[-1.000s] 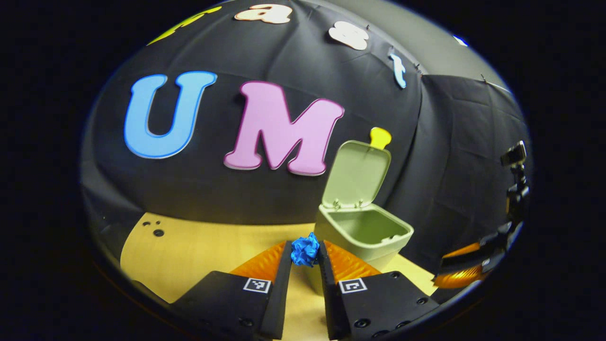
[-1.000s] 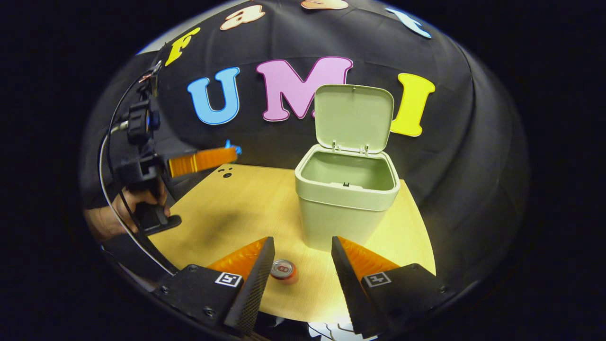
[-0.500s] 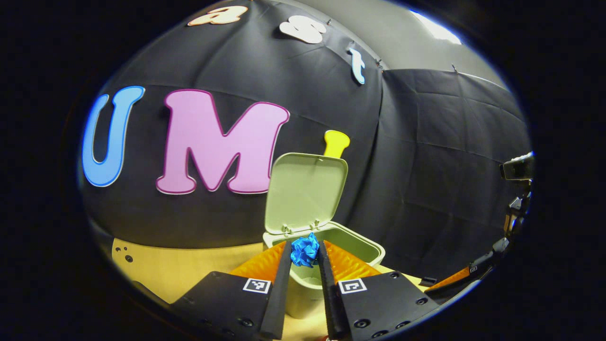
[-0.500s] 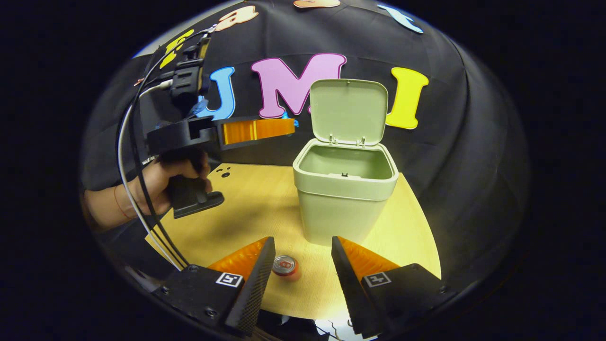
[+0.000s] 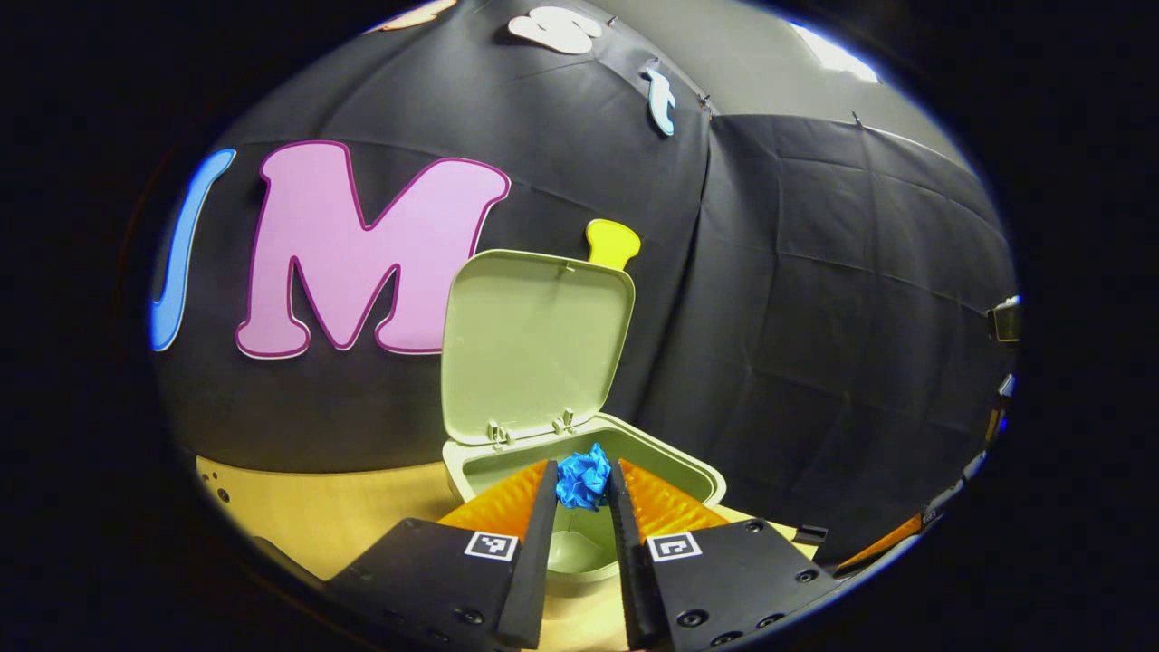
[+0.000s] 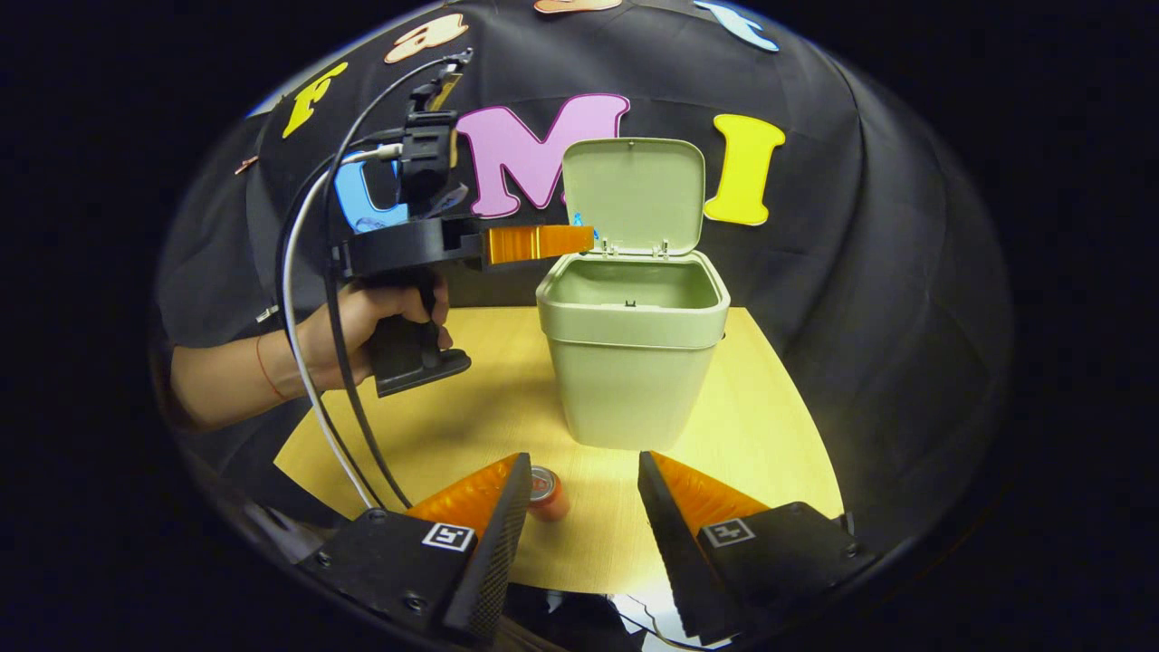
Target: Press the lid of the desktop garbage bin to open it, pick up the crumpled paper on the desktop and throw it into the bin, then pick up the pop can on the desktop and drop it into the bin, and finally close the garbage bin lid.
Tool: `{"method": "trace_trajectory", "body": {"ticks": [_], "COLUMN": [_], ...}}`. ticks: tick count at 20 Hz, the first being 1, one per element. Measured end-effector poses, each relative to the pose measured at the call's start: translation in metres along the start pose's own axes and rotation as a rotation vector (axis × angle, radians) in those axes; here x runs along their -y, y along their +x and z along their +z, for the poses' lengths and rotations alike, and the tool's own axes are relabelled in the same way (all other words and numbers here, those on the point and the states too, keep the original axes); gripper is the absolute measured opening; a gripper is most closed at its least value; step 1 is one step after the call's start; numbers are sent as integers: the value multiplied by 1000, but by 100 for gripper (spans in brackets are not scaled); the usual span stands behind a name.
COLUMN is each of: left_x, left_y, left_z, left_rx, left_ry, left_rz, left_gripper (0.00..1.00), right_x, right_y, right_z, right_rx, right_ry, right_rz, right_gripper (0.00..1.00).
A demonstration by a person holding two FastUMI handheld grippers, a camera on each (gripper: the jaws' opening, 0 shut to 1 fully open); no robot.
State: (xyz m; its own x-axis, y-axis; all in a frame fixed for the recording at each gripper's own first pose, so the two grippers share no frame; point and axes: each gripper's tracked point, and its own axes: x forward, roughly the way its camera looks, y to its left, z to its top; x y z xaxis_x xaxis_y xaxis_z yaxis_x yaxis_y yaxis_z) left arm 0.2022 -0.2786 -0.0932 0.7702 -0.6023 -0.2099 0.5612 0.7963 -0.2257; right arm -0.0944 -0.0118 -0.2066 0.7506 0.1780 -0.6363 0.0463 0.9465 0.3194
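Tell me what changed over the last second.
The left gripper, shut on the crumpled paper, carried it from beside the bin to above the bin's open mouth; nothing was let go. The lid stayed up, the pop can stayed on the table, and the right gripper stayed open near the can.

A recording booth: black cloth walls [image 5: 815, 299] closing in a small wooden table [image 6: 770, 435].

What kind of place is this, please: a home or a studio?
Most likely a recording booth, not a home: black cloth wall, one small wooden table holding only a bin and a pop can, and a person's hand working a cabled gripper.
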Motion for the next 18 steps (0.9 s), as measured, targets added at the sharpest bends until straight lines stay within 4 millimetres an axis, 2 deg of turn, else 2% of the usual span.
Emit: {"method": "trace_trajectory", "body": {"ticks": [3,8,9,10,11,15,18], "left_x": [-3,-2,-1,1,2,0,2], "left_y": [7,9,9,9,8,-11,-38], "left_z": [-12,-24,-26,-27,-27,-17,-5], "left_rx": [-30,-56,-61,-65,-65,-32,9], "left_ry": [-4,-10,-11,-9,-5,16,27], "left_rz": [9,18,14,11,11,51,72], "left_gripper": [42,45,55,59,70,83,85], "right_x": [1,3,2,3,3,-5,-16], "right_y": [-8,-21,-24,-25,-26,-25,-20], "right_z": [-3,-2,-2,-4,-6,-7,-9], "right_rx": [0,5,3,1,-3,-6,-13], "right_ry": [0,-8,-9,-11,-14,1,0], "right_rz": [-15,-36,-35,-34,-33,11,62], "right_gripper": [76,76,76,76,76,76,77]}}
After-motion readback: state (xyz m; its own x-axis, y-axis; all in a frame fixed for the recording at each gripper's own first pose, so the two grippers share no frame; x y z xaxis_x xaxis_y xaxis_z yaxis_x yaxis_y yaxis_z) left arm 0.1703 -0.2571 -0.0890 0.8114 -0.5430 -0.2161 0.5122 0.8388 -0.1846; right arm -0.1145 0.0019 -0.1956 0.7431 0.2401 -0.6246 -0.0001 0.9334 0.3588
